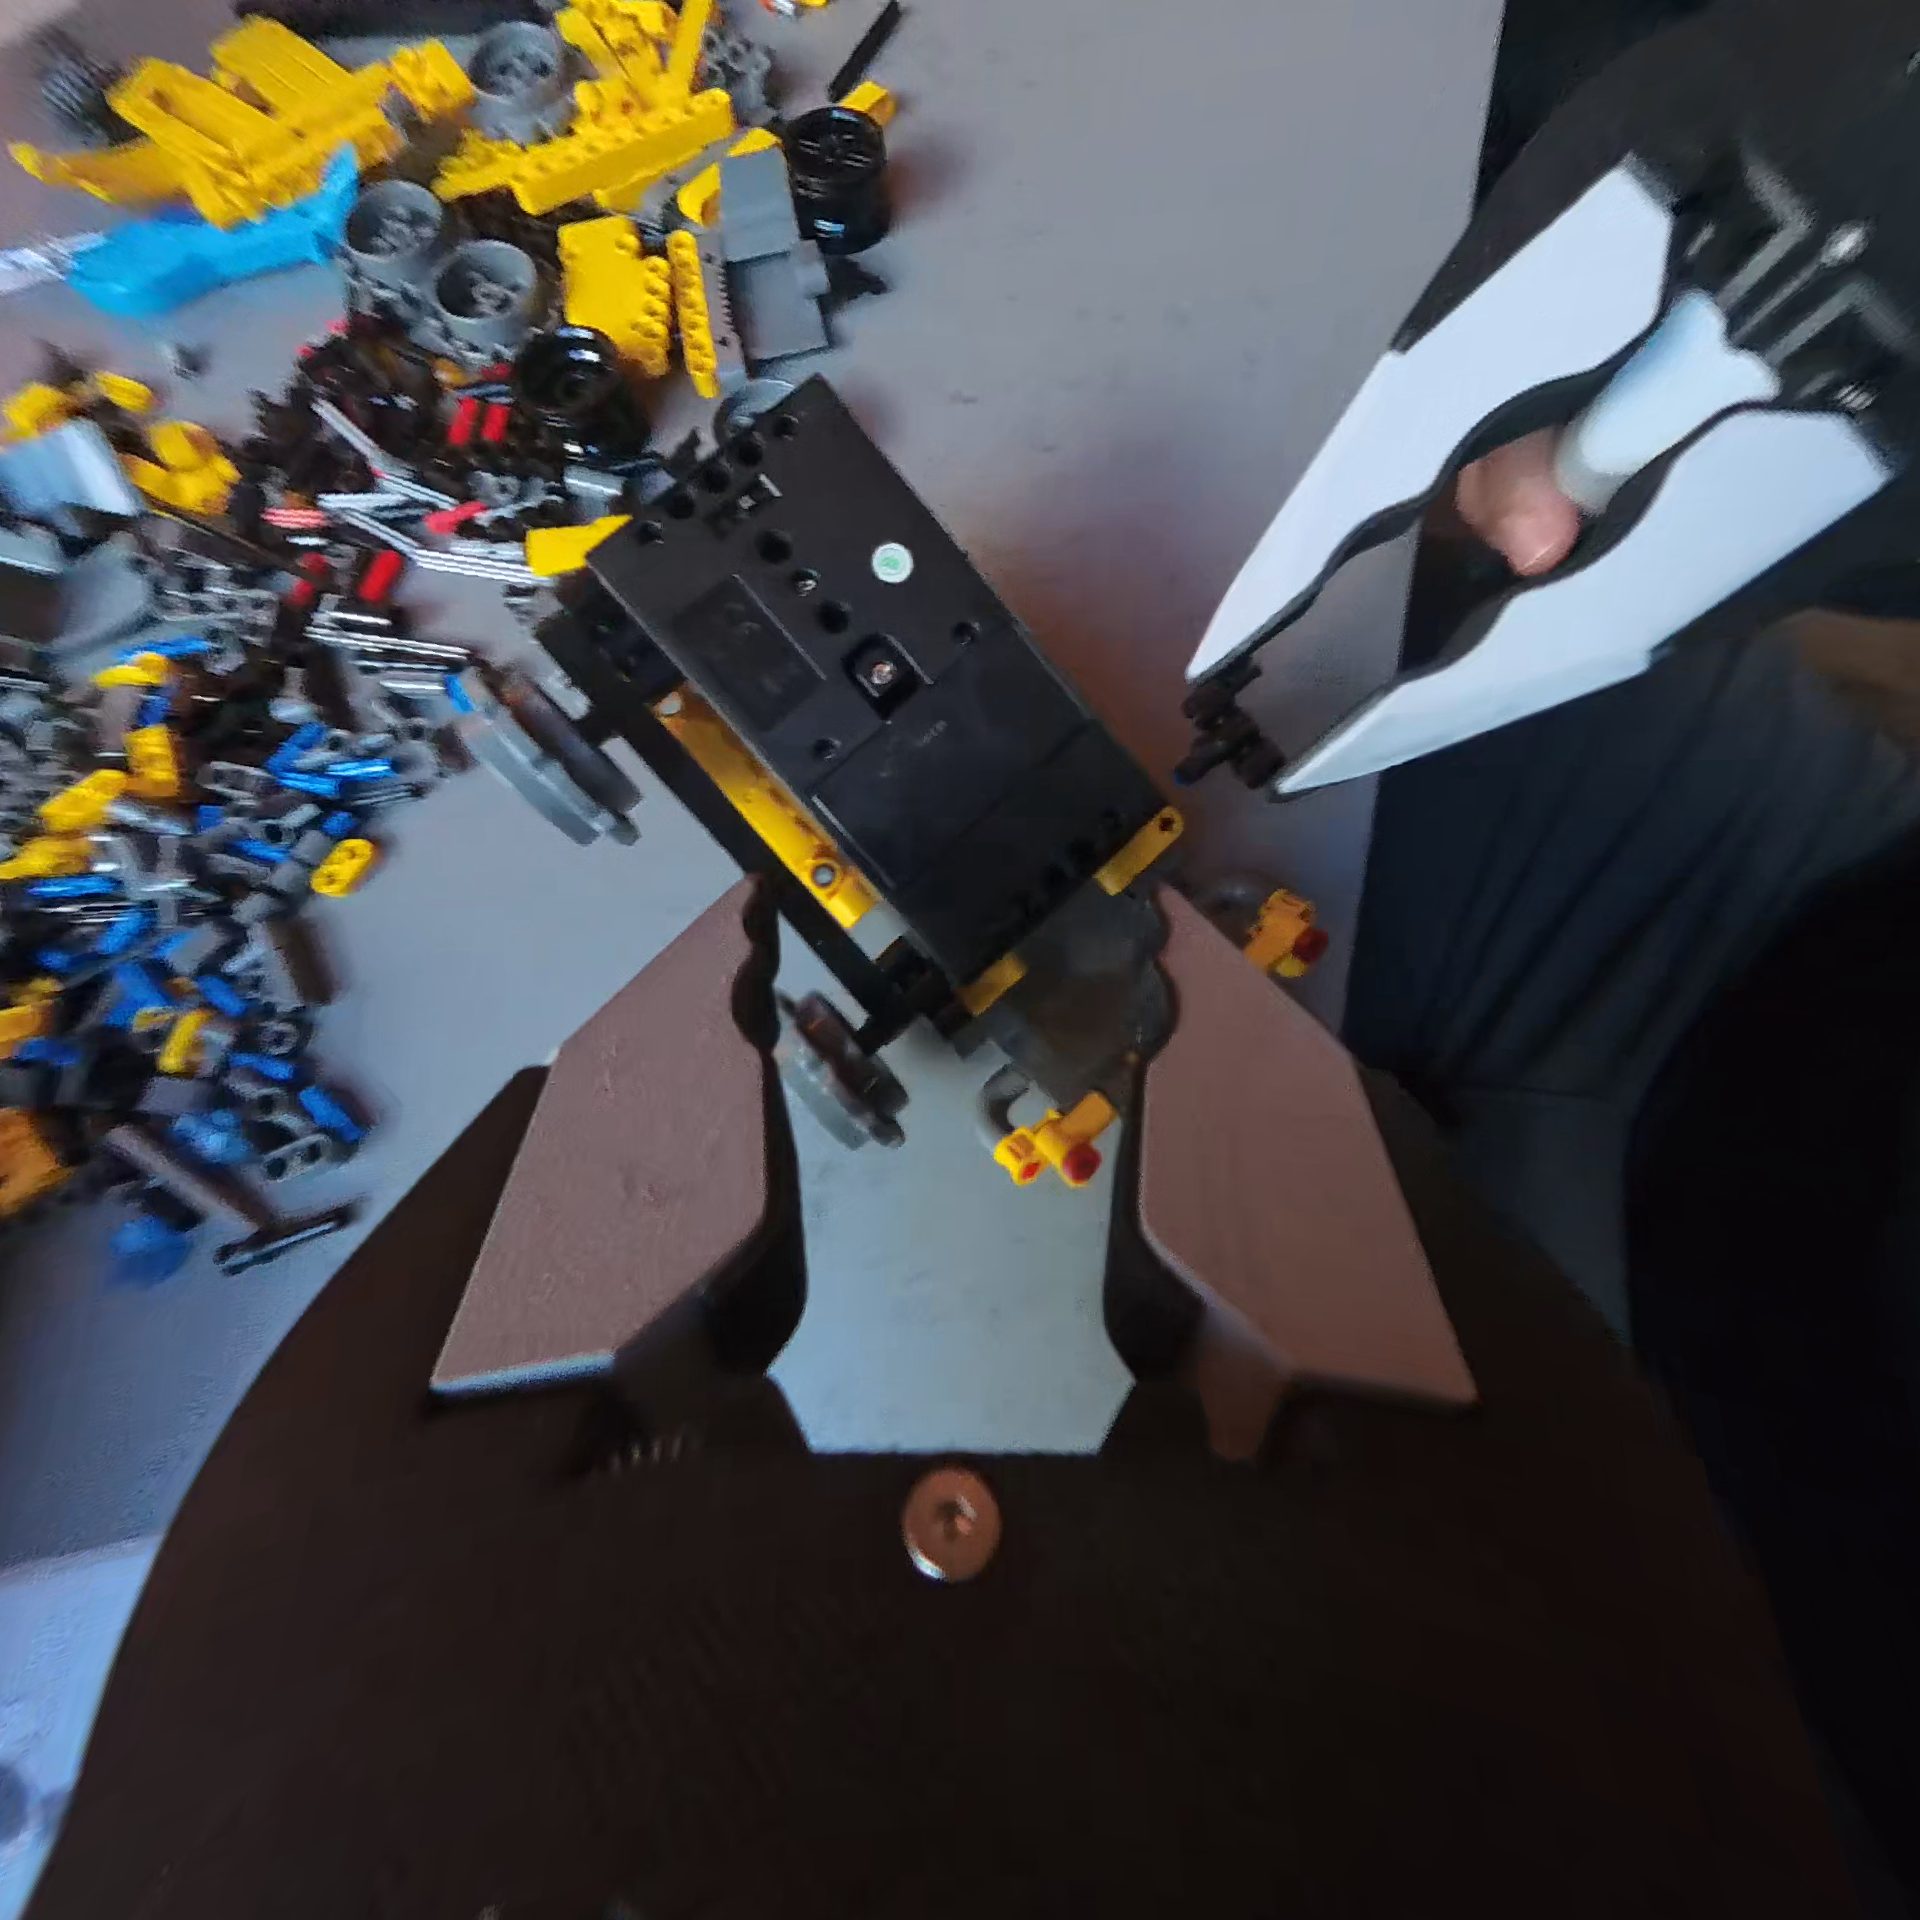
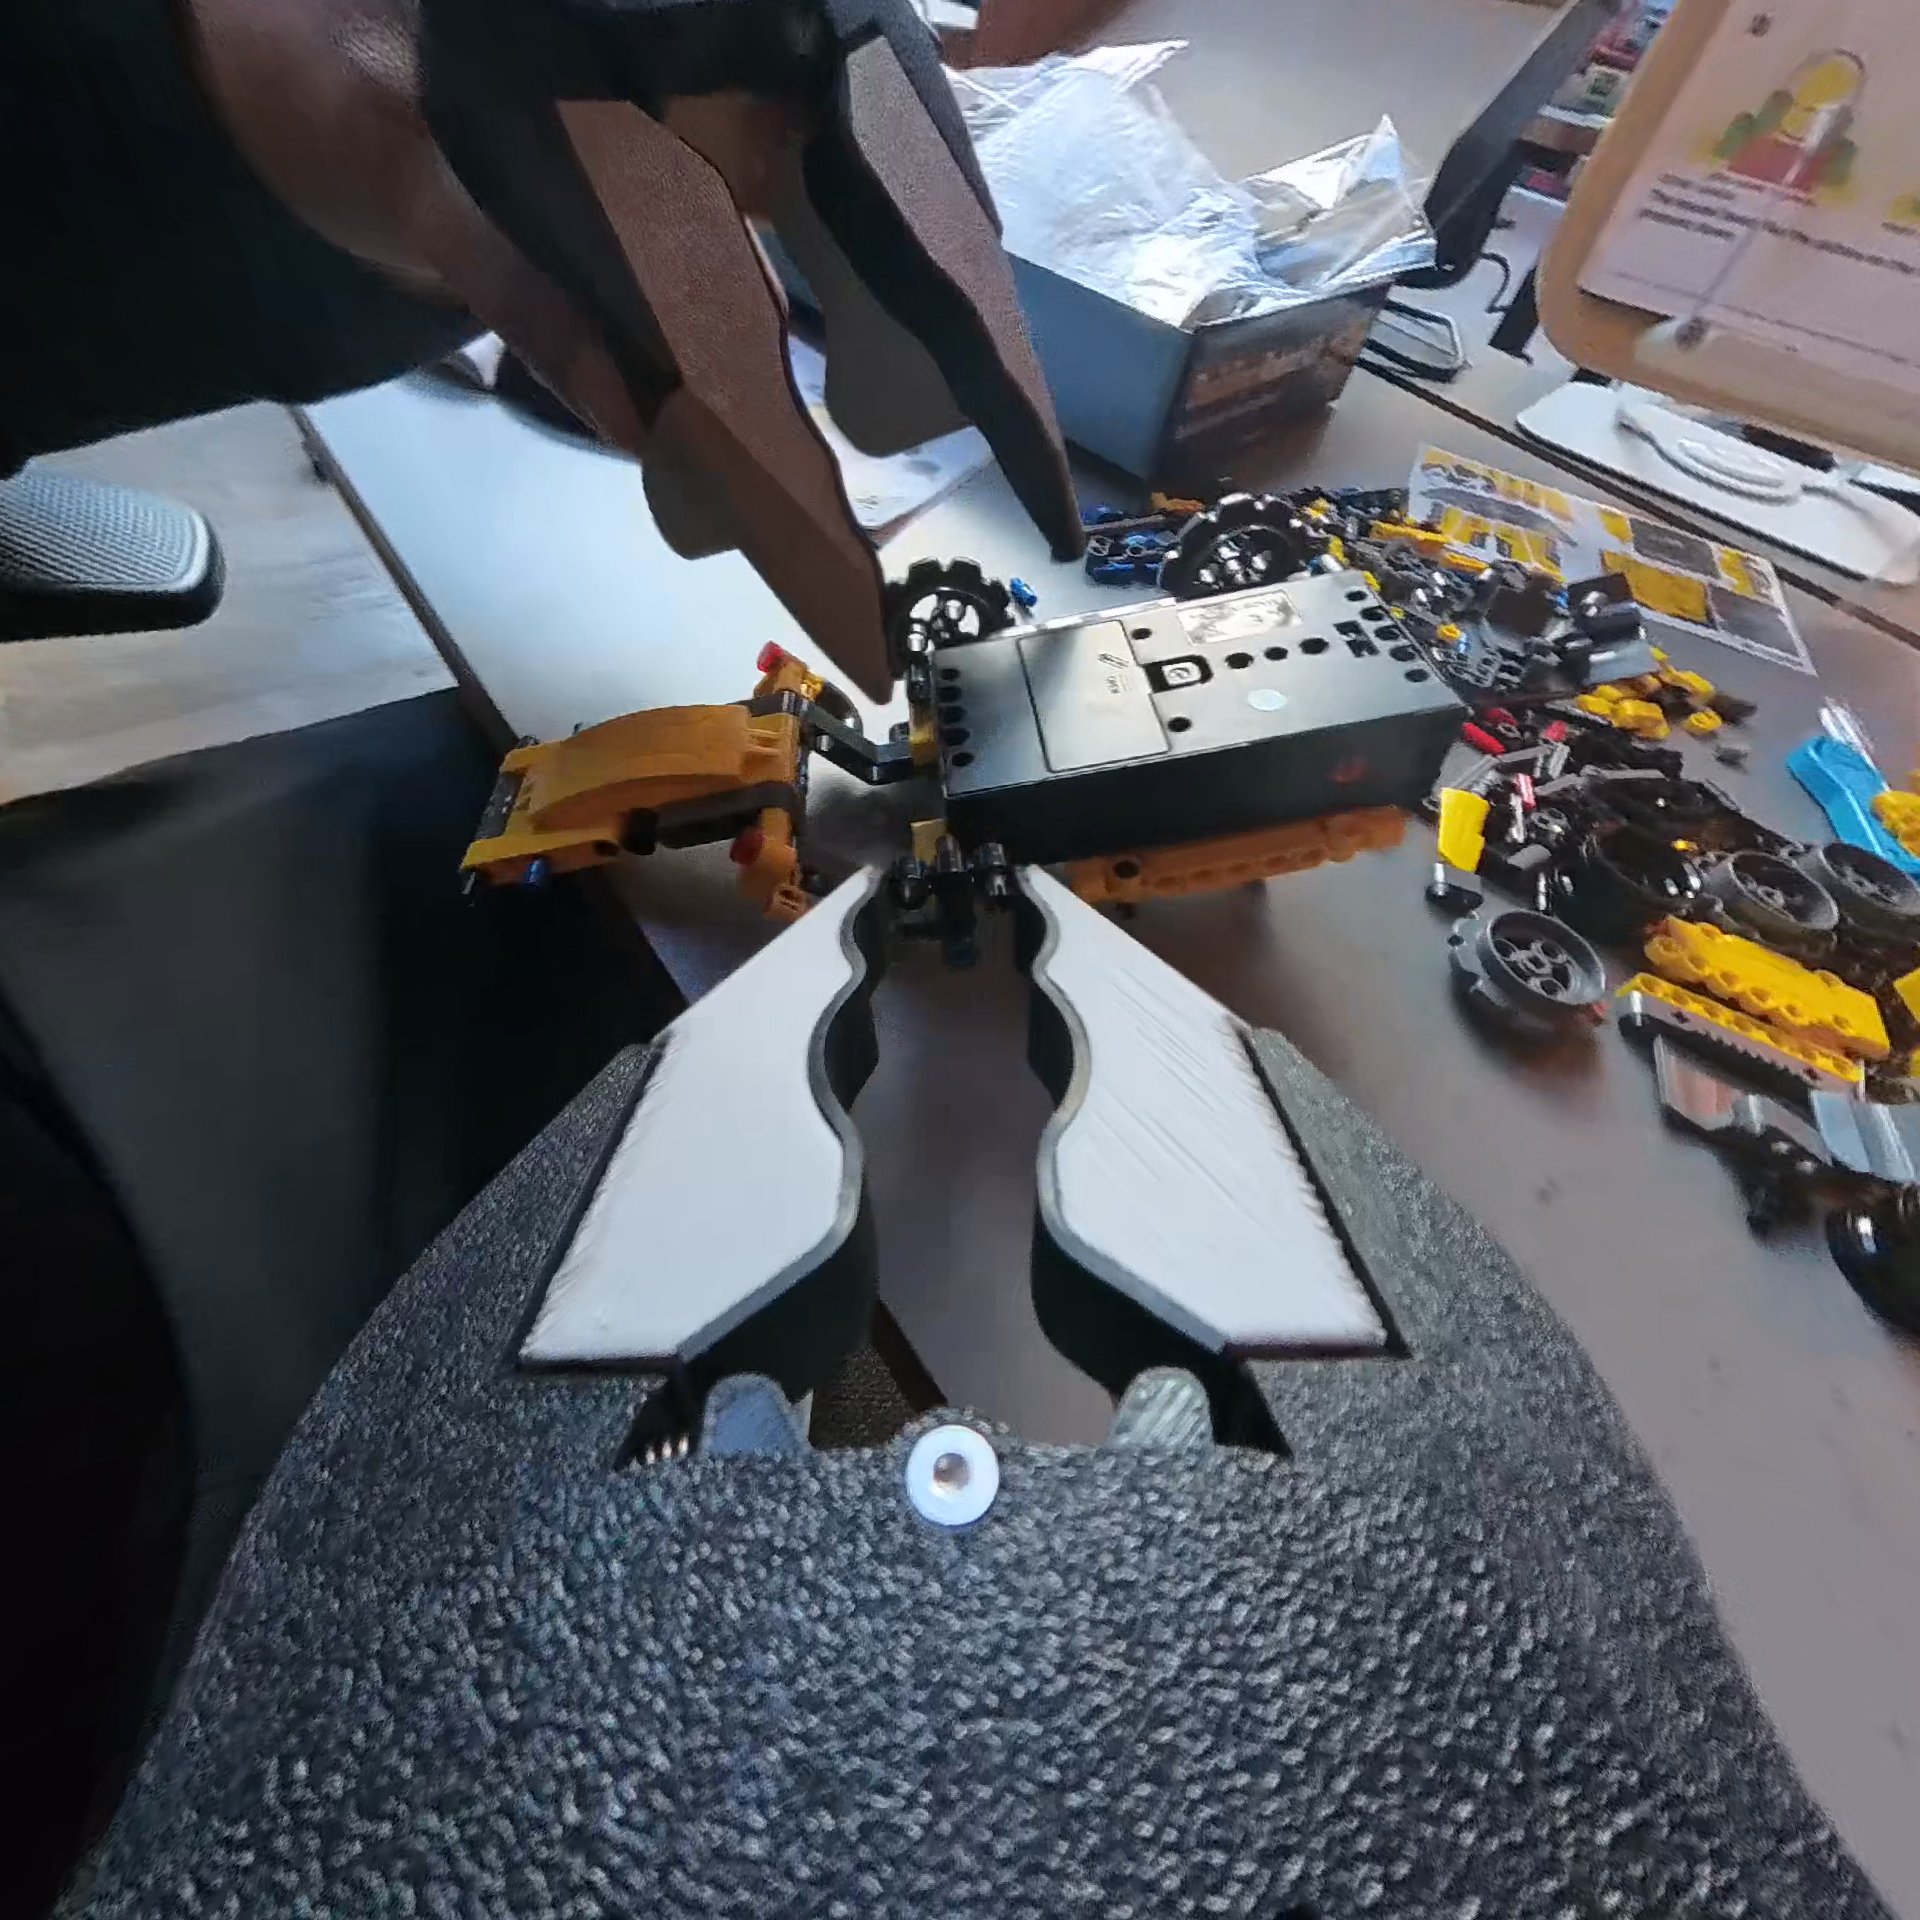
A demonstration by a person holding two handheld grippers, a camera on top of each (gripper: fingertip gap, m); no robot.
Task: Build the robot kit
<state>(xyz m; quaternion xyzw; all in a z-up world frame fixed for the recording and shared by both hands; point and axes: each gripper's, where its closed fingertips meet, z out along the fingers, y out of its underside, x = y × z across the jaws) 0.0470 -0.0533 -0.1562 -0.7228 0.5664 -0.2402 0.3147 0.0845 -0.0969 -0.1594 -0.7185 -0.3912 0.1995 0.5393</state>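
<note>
My right gripper [image 2: 951, 883] pinched a small black connector [image 2: 951, 899] beside the model's black box [image 2: 1184, 717], while my left gripper [image 1: 961, 935], spread wide, straddled that box's near end on the surface [image 1: 1091, 260].

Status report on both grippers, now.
Left gripper open, straddling the black block model's end. Right gripper shut on small black connector piece at the model's side. Loose-parts pile alongside.

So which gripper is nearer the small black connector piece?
Right. The right gripper has the black connector piece between its fingertips, beside the black battery box. The left gripper is at the box's far end, by the yellow hinged part.
</note>
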